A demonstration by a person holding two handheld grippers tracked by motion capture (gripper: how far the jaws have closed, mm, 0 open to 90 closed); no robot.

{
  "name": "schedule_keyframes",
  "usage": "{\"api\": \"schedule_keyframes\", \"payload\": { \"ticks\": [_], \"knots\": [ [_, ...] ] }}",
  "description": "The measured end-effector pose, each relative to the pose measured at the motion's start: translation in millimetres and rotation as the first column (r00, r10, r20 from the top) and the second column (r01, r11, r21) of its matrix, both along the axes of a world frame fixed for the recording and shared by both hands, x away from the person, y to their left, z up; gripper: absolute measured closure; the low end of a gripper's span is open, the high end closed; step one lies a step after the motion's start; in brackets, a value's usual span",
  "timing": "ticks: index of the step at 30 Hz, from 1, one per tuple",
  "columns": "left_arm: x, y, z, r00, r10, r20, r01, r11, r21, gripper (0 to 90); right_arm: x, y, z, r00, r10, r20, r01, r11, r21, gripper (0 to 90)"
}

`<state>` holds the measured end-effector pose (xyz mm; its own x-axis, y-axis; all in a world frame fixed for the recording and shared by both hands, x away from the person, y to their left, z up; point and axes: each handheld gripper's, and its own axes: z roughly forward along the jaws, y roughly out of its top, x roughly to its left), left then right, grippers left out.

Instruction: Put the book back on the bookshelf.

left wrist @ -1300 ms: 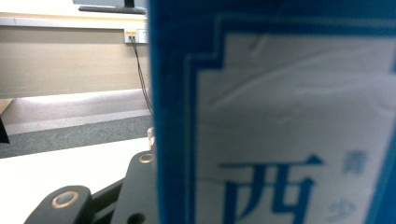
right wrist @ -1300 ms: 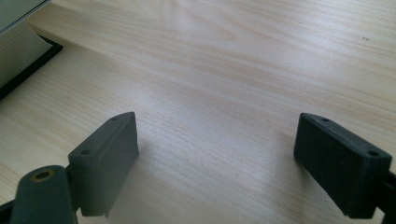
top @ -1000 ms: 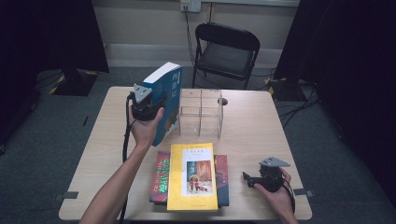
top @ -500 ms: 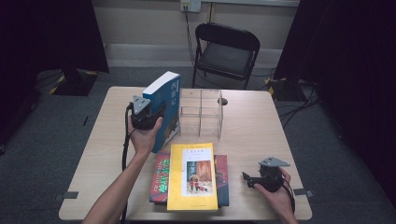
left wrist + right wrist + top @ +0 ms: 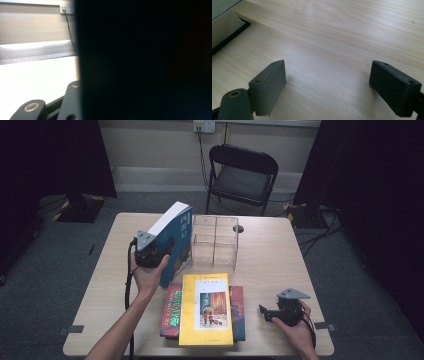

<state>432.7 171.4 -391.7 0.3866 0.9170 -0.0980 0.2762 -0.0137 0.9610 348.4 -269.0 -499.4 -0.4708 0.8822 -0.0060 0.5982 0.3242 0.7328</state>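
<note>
In the left gripper view a dark, blurred slab, the blue book held close against the lens, covers everything right of centre; only one black jaw link, a strip of pale wall and a wall socket with its cord can be made out beside it. From the high view the left tool is clamped on that blue hardcover book, which stands tilted on its lower edge on the surface, just left of the clear acrylic organizer. Its white page block faces up and left, and its glossy teal cover faces the organizer. The tool's jaws have just eased slightly wider, with the book between them. The tips themselves are hidden behind the cover, and whether book and organizer touch cannot be told.

The organizer is a transparent box of thin walls with dividers. In front of it lies a flat yellow book with a matte cover and a small picture, stacked on a red book whose right part is covered.

The right tool rests low near the surface's near right corner, jaws wide with nothing between them. In the right gripper view its blocky black pads frame bare pale wood grain, and a book's page edge is cut off at top left. A black folding chair stands beyond.
</note>
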Motion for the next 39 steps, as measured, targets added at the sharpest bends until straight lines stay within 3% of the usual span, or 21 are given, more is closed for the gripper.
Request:
{"api": "schedule_keyframes", "payload": {
  "ticks": [15,23,31,35,39],
  "knots": [
    [-15.0,6.4,-2.2,0.9992,-0.038,0.015,0.038,0.9987,0.033,58.7,-0.1,0.1,0.0,1.0,-0.001,0.001,0.001,1.0,0.0,13.7],
    [-20.9,9.9,8.9,0.9976,-0.067,0.017,0.067,0.9976,0.019,54.2,-0.1,0.1,-0.1,1.0,0.0,0.001,0.0,1.0,0.0,13.7],
    [-20.6,16.0,28.1,0.9938,-0.103,-0.042,0.105,0.994,0.032,53.4,-0.1,0.1,-0.1,1.0,0.0,0.001,0.0,1.0,0.0,13.7],
    [-20.0,17.6,42.1,0.9835,-0.134,-0.122,0.147,0.9836,0.105,53.4,-0.1,0.1,-0.1,1.0,0.0,0.001,0.0,1.0,0.0,13.7],
    [-18.4,18.7,52.5,0.9762,-0.149,-0.157,0.167,0.9801,0.107,51.8,-0.1,0.1,-0.1,1.0,-0.001,0.001,0.001,1.0,0.0,13.7]
  ]
}}
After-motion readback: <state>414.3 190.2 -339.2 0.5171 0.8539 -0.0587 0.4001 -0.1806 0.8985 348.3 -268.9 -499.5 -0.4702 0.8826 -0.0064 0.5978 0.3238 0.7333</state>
